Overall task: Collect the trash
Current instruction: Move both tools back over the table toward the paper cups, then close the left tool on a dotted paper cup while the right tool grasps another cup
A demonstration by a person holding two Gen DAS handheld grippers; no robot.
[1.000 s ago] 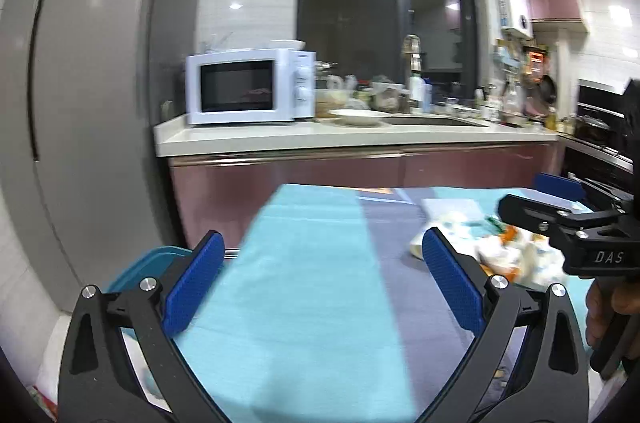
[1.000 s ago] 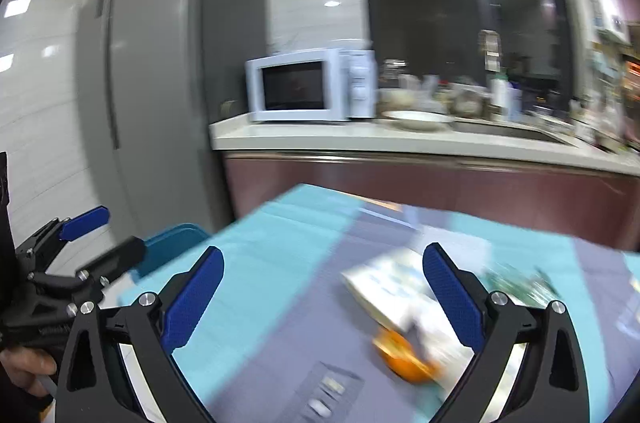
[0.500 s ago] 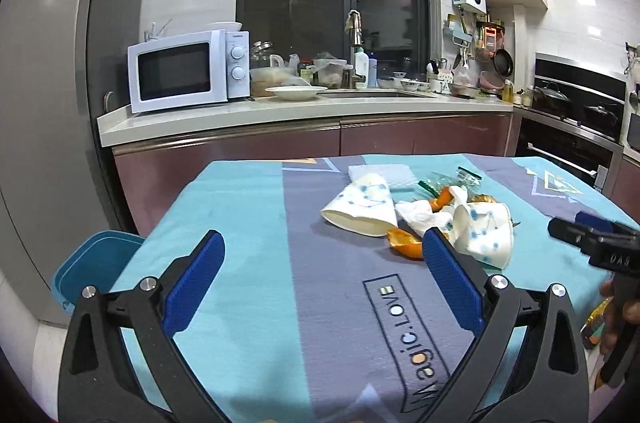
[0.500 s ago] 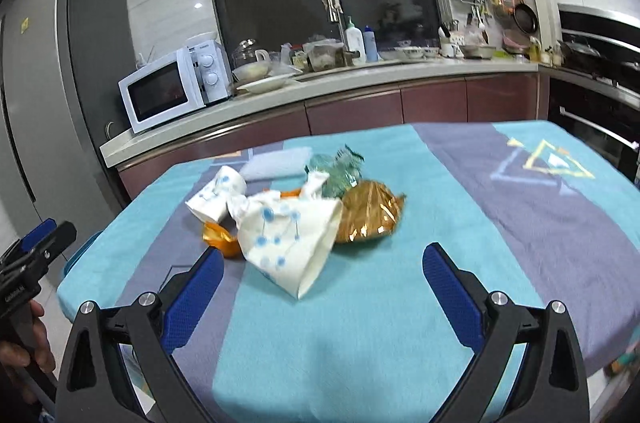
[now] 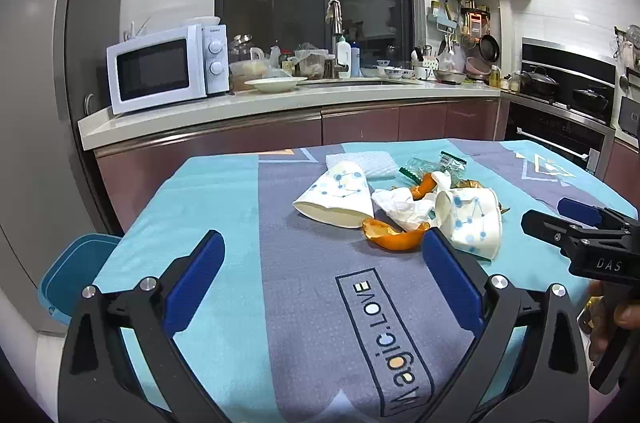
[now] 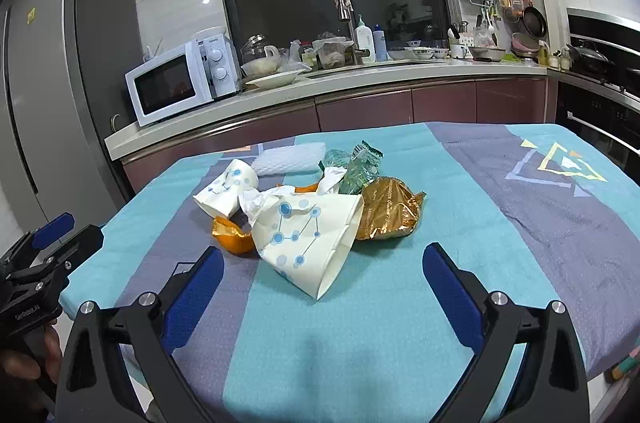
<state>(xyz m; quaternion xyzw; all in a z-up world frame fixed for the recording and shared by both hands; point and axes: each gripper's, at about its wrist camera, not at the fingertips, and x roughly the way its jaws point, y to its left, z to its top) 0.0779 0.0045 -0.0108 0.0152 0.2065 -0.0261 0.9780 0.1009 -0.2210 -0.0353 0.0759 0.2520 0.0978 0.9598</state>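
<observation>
A heap of trash lies on the cloth-covered table (image 5: 224,223): two crushed dotted paper cups (image 5: 336,197) (image 6: 308,235), crumpled tissue (image 5: 402,205), orange peel (image 5: 394,235) (image 6: 234,235), a gold wrapper (image 6: 390,211), a green wrapper (image 6: 358,167) and a white foam pad (image 6: 292,155). My left gripper (image 5: 320,277) is open over the table's near side, short of the heap. My right gripper (image 6: 320,287) is open too, its blue pads (image 6: 448,283) flanking the near cup from in front. Neither holds anything.
A blue bin (image 5: 74,273) stands on the floor beside the table's left edge. Behind the table runs a counter (image 5: 280,103) with a microwave (image 5: 166,67), dishes and a sink. A tall fridge (image 6: 48,83) stands left, an oven (image 5: 564,115) right.
Both views have swung from the fridge and microwave side onto the table. The trash heap now sits centred and closer ahead. Both grippers stayed open.
</observation>
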